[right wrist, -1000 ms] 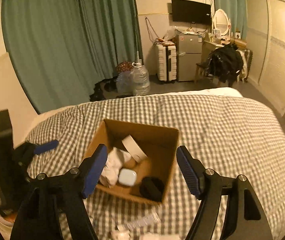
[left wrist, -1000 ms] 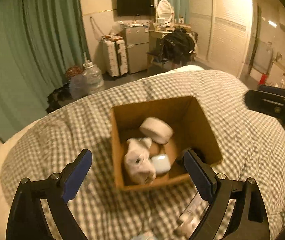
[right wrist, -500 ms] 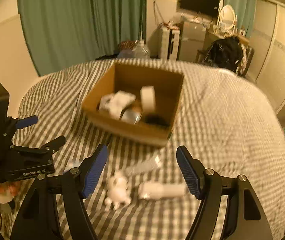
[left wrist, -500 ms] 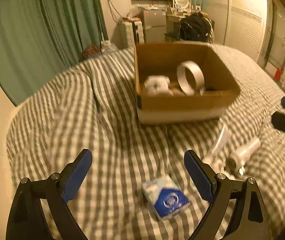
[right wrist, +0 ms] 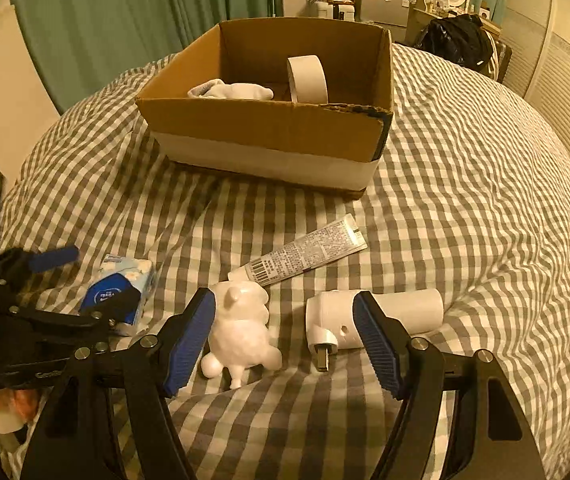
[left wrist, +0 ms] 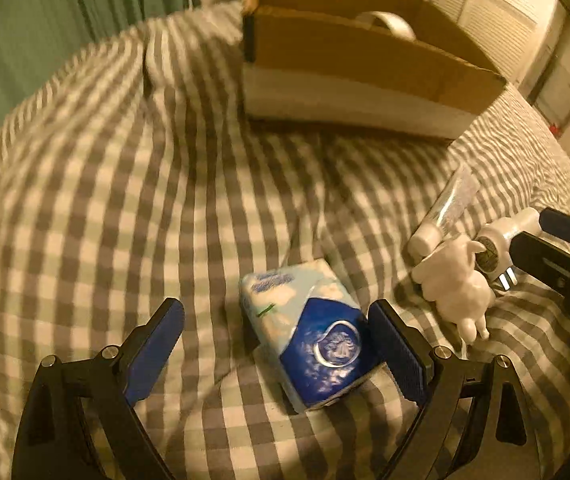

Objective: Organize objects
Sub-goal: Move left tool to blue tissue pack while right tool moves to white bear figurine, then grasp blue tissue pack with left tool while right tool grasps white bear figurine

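Note:
A blue and white tissue pack (left wrist: 309,332) lies on the checked bedcover between the fingers of my open left gripper (left wrist: 281,352), close against the right finger. It also shows in the right wrist view (right wrist: 119,294). My open right gripper (right wrist: 285,340) is low over a white animal figure (right wrist: 241,330) and a white plug adapter (right wrist: 369,314), with both partly between its fingers. A tube (right wrist: 305,254) lies just beyond them. The cardboard box (right wrist: 281,136) stands further back with a tape roll (right wrist: 307,78) and a white cloth (right wrist: 231,90) inside.
The bed's checked cover (right wrist: 465,200) spreads to the right of the box. Green curtains (right wrist: 125,12) hang behind on the left. A fridge, desk and dark bag (right wrist: 457,38) stand at the far wall. A louvred wardrobe (right wrist: 565,80) is on the right.
Both grippers have dropped from above the box to low over the bedcover in front of it. The tissue pack now sits between the left fingers, the figure and adapter between the right ones.

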{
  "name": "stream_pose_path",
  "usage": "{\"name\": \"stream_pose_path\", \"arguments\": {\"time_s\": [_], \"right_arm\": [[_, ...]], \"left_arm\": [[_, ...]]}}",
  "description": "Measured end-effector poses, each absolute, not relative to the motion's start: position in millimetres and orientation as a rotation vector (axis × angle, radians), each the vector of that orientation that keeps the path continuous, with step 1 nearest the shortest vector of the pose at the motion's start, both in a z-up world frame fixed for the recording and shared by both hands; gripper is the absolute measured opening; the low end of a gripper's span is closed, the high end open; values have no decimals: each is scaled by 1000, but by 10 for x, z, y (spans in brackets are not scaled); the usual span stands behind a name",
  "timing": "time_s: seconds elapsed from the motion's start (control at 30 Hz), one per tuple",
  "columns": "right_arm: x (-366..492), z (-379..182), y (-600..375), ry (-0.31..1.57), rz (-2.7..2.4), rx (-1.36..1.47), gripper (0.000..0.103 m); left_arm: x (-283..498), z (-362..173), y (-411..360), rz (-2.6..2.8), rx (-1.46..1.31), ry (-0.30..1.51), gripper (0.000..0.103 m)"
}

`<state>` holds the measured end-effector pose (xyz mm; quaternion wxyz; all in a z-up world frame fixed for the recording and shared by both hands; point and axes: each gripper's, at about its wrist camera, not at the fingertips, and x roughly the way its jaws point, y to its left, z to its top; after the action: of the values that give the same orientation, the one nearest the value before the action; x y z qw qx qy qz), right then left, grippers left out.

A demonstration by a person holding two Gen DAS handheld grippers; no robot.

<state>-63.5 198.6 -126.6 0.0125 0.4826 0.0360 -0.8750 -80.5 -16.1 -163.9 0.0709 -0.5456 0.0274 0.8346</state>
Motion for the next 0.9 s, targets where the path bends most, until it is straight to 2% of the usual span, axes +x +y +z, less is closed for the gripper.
{"name": "stream_pose_path", "arguments": {"time_s": [0.23, 0.3, 0.37, 0.4, 0.43, 0.47, 0.57, 0.9], "right_arm": [[-719, -1385, 1937, 119, -2676, 1552, 71], [-723, -1400, 1922, 120, -2664, 1560, 71], [-730, -1430, 1911, 119, -2658, 1569, 71], [-733, -1442, 1912, 115, -2656, 1576, 71], [-735, -1446, 1912, 111, -2656, 1577, 71], [-732, -1444, 1914, 106, -2655, 1579, 71], [-731, -1442, 1902, 107, -2654, 1583, 71], [-907, -1766, 1601, 247, -2435, 1738, 70]], "left_arm": [[-809, -1794, -48, 2401, -1690, 107, 95], [-799, -1826, 13, 2364, -1690, 124, 87], [-788, -1845, 51, 2324, -1683, 114, 62], [-771, -1843, 67, 2310, -1673, 108, 55], [-742, -1816, 78, 2311, -1650, 103, 41], [-722, -1792, 81, 2315, -1633, 101, 35], [-643, -1678, 58, 2371, -1584, 96, 32], [-631, -1495, -266, 2522, -1567, 73, 31]]}}
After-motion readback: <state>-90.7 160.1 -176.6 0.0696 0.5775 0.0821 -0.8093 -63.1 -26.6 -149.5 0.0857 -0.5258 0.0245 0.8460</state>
